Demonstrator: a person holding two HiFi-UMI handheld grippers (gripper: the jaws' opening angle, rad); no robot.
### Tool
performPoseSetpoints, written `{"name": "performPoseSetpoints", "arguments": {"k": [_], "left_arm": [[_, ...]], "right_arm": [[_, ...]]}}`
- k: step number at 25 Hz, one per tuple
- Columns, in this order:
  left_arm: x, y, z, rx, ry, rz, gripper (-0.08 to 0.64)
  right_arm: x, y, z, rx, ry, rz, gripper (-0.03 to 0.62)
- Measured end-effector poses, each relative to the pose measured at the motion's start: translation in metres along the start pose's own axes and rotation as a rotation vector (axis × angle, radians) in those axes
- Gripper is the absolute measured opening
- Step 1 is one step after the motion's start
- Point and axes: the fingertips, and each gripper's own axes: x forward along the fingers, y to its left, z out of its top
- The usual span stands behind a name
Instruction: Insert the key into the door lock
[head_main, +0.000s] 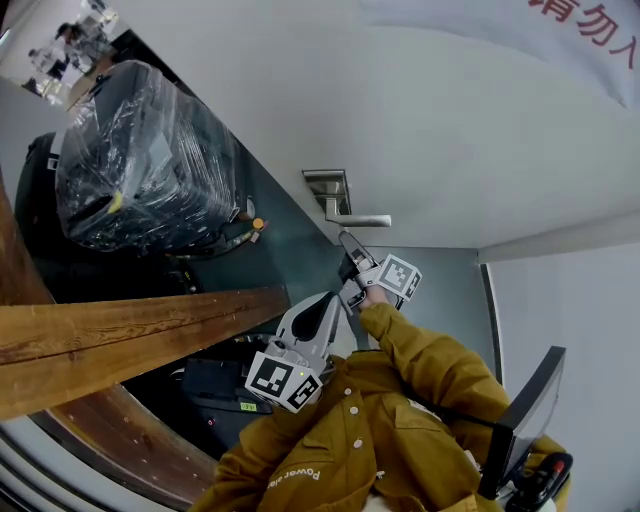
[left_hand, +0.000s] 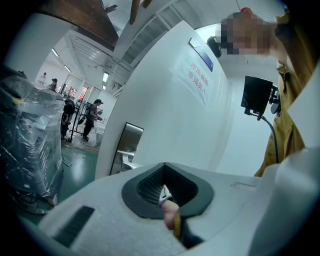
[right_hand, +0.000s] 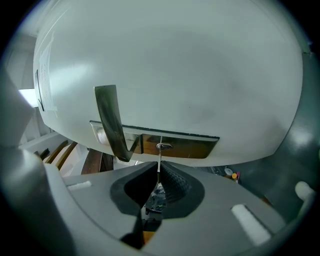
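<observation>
The white door (head_main: 450, 120) carries a steel lock plate (head_main: 327, 188) with a lever handle (head_main: 357, 220). In the right gripper view the lock plate (right_hand: 185, 145) lies straight ahead, the handle (right_hand: 111, 122) to its left. My right gripper (right_hand: 159, 169) is shut on a thin silver key (right_hand: 159, 162) whose tip meets the round keyhole (right_hand: 164, 146). In the head view my right gripper (head_main: 346, 240) points at the door just below the handle. My left gripper (head_main: 322, 303) hangs back near the person's chest. Its jaws (left_hand: 165, 167) look shut, aimed past the door's edge.
A pallet wrapped in black film (head_main: 140, 160) stands left of the door. A wooden beam (head_main: 130, 335) crosses the lower left. A black monitor on a stand (head_main: 522, 420) is at the right. People stand far off in the hall (left_hand: 92, 112).
</observation>
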Motion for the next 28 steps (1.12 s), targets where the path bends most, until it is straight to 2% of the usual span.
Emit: {"name": "performPoseSetpoints", "arguments": {"k": [3,7,11,17,24,27,28], "left_arm": [[0.0,0.001,0.001,0.0,0.0,0.002,0.002],[-0.001,0.004,0.002,-0.003,-0.003,0.005,0.002],[-0.003,0.005,0.0,-0.006,-0.004,0.005,0.002],[-0.002,0.008,0.001,-0.009,-0.004,0.007,0.002],[-0.007,0.013,0.001,-0.006,-0.007,0.01,0.002],[-0.009,0.017,0.001,-0.007,-0.015,0.014,0.002],[-0.009,0.017,0.002,-0.007,-0.016,0.013,0.002]], "right_arm": [[0.007,0.006,0.0,0.005,0.002,0.031,0.029],[0.006,-0.002,0.001,0.025,-0.027,-0.008,0.029],[0.009,-0.001,-0.003,0.048,-0.102,-0.007,0.029],[0.025,-0.003,-0.001,0.141,-0.204,-0.031,0.028],[0.045,-0.008,0.02,0.143,-0.261,0.014,0.028],[0.047,-0.007,0.02,0.134,-0.253,0.035,0.028],[0.048,-0.005,0.02,0.131,-0.248,0.049,0.046]]}}
